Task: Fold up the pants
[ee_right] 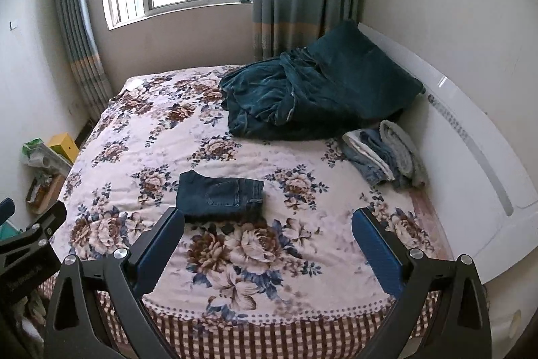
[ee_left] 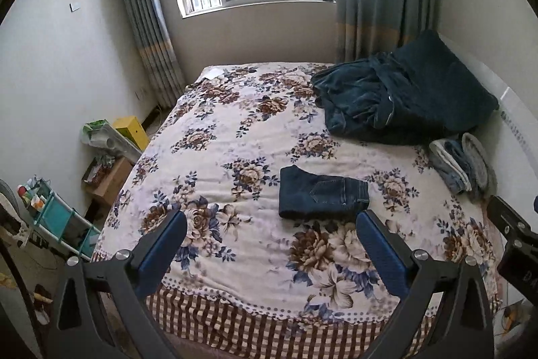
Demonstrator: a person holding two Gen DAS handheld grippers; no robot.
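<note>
The folded jeans (ee_left: 321,197) lay flat on the flowered bedspread (ee_left: 235,130) near the bed's foot, while the left gripper (ee_left: 270,217) and right gripper (ee_right: 267,216) hung above, both spread wide and empty.

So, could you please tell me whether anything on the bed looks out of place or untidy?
Only the dark green blanket, lying crumpled near the headboard. The folded jeans sit neat and flat, and both tongs are open and empty.

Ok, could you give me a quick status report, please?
Left gripper and right gripper open, empty. Jeans folded on bed. Nothing in the way.
</note>
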